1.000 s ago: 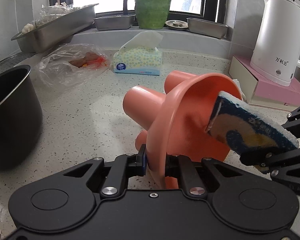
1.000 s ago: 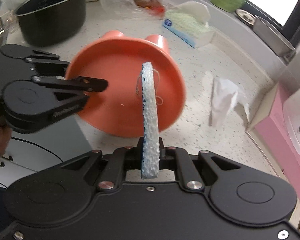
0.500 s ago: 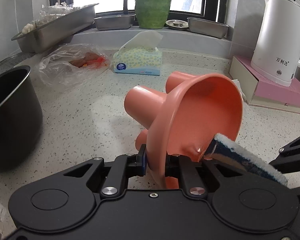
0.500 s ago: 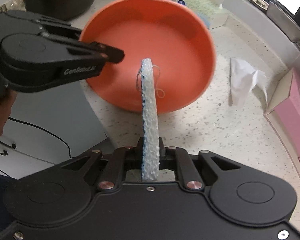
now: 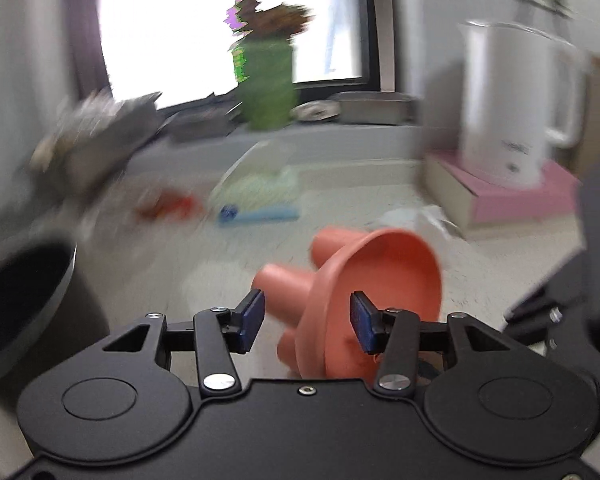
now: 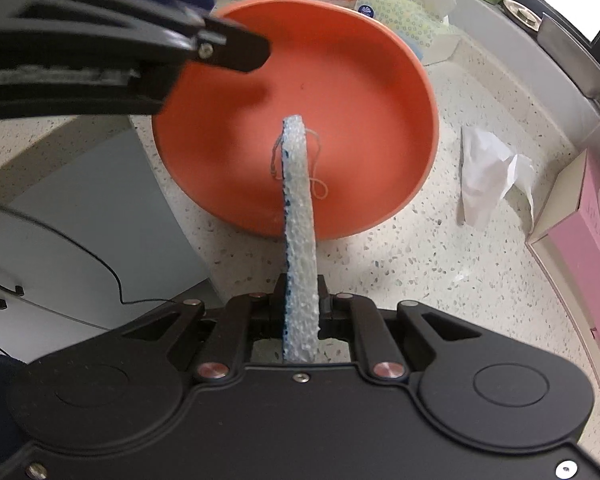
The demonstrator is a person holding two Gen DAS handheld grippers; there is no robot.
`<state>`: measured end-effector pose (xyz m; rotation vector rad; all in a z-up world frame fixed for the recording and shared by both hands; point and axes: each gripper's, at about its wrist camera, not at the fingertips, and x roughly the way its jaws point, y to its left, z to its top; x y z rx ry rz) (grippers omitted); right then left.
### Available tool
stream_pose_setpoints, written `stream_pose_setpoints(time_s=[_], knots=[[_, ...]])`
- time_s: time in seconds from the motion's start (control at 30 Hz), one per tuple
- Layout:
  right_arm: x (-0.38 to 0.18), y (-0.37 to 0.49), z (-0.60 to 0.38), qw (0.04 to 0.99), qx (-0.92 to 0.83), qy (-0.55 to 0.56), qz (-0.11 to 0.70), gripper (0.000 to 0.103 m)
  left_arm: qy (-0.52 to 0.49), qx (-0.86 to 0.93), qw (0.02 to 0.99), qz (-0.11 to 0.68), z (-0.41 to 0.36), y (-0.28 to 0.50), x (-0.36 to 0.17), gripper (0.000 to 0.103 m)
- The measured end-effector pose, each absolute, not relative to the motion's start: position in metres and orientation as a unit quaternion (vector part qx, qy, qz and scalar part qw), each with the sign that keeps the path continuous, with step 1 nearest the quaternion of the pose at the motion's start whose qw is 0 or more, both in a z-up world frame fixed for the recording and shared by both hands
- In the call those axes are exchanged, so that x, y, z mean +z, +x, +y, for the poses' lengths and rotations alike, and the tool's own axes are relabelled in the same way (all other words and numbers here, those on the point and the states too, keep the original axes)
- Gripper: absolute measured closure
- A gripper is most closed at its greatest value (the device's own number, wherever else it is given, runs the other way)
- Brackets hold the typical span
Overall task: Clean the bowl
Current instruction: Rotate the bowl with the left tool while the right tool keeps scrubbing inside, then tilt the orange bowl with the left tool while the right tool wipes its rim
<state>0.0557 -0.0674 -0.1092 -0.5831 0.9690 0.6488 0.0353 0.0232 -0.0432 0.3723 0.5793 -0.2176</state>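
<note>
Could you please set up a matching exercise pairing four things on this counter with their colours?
Things:
1. round plastic bowl
2. tall electric kettle
3. flat box under the kettle
4. plant pot on the windowsill

Colours:
A. green
B. pink
C. orange
D. white

Pairs: 1-C, 2-D, 3-B, 4-A

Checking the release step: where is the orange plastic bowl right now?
The orange plastic bowl sits on the speckled countertop near its front edge, left of the crumpled white tissue; its rim stands between the opening left gripper pads, ungripped.
</note>
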Motion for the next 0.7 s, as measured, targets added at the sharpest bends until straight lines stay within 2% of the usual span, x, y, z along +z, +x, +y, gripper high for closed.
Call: stream_pose_setpoints(time_s=[0.17, 0.37, 0.4, 0.43, 0.47, 0.57, 0.7], knots=[[-0.108, 0.056, -0.068, 0.797, 0.303, -0.268, 0.448, 0.091, 0.324, -0.209, 0.867, 0.316, 0.007, 0.071, -0.026, 0.056], [-0.108, 0.053, -0.072, 0.804, 0.302, -0.254, 0.446, 0.091, 0.435, -0.261, 0.770, 0.387, -0.018, 0.118, -0.043, 0.057], [-0.108, 0.052, -0.072, 0.805, 0.301, -0.253, 0.445, 0.091, 0.446, -0.262, 0.762, 0.390, -0.020, 0.121, -0.047, 0.060], [-0.108, 0.051, -0.073, 0.805, 0.301, -0.252, 0.444, 0.092, 0.462, -0.268, 0.745, 0.400, -0.024, 0.126, -0.053, 0.076], [-0.108, 0.050, -0.074, 0.806, 0.300, -0.251, 0.444, 0.092, 0.471, -0.277, 0.732, 0.407, -0.028, 0.128, -0.057, 0.086], [-0.108, 0.048, -0.075, 0.808, 0.299, -0.250, 0.441, 0.092, 0.497, -0.282, 0.713, 0.405, -0.032, 0.136, -0.059, 0.089], [-0.107, 0.045, -0.075, 0.813, 0.301, -0.247, 0.434, 0.092, 0.483, -0.284, 0.731, 0.389, -0.019, 0.127, -0.061, 0.089]])
